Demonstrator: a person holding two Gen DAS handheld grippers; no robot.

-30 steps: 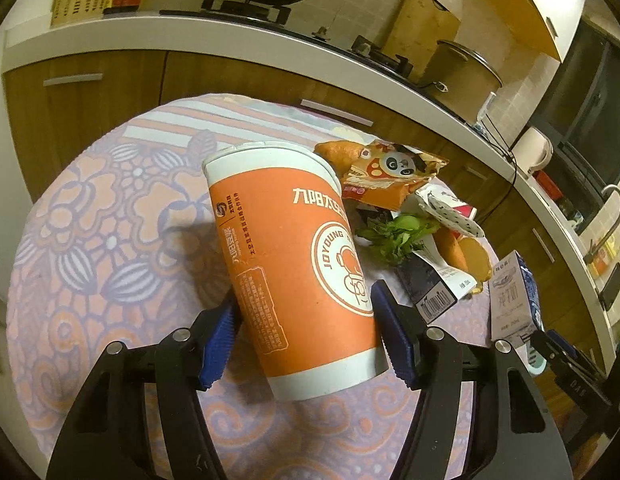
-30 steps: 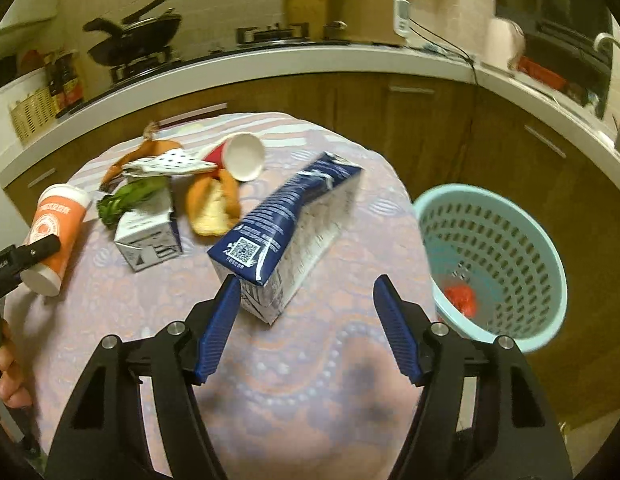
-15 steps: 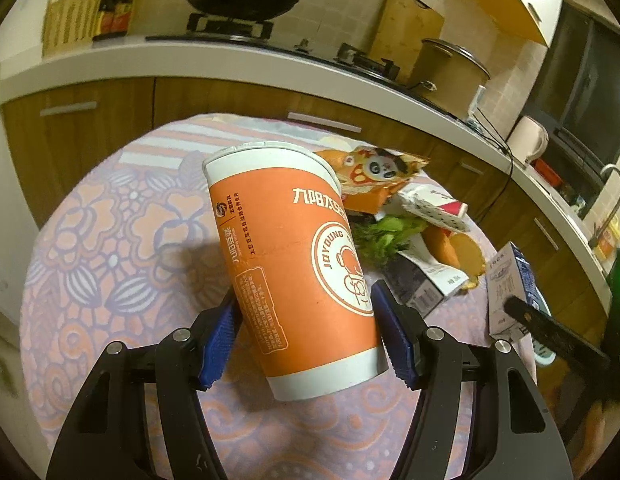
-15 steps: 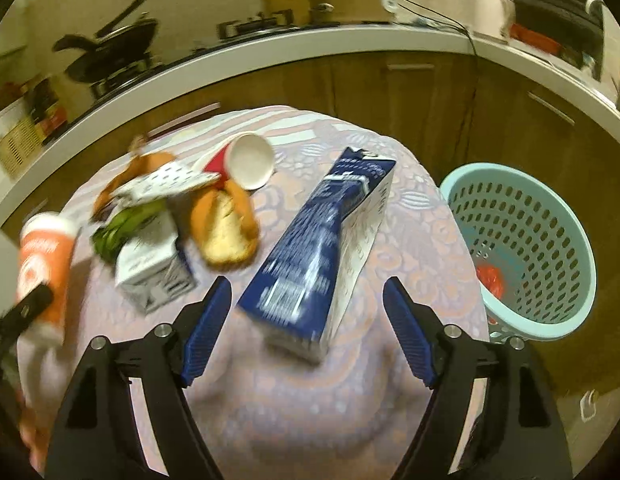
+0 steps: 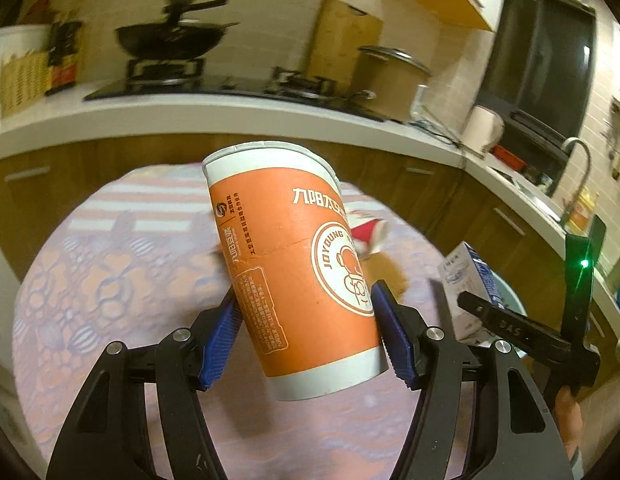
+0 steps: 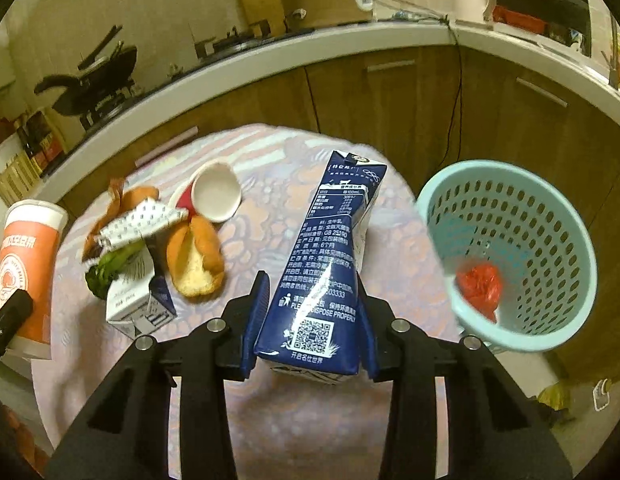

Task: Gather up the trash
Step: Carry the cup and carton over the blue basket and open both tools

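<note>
My left gripper (image 5: 310,332) is shut on a tall orange paper cup (image 5: 294,264) and holds it tilted above the round table (image 5: 110,264). The cup also shows at the left edge of the right wrist view (image 6: 24,264). My right gripper (image 6: 312,326) is shut on a blue milk carton (image 6: 330,264), its base between the blue pads. The carton shows in the left wrist view (image 5: 466,280). A light blue perforated basket (image 6: 550,320) with red trash (image 6: 480,288) inside stands off the table's right side.
On the flowered tablecloth (image 6: 270,208) lie a bread roll (image 6: 194,260), a small blue-white carton (image 6: 138,308), greens (image 6: 106,272), a spotted wrapper (image 6: 138,224) and a tipped red-white cup (image 6: 214,192). A curved kitchen counter (image 6: 270,68) with wooden cabinets rings the table.
My right gripper closed on the blue milk carton and lifted it. My left gripper raised the orange cup higher and swung toward the right.
</note>
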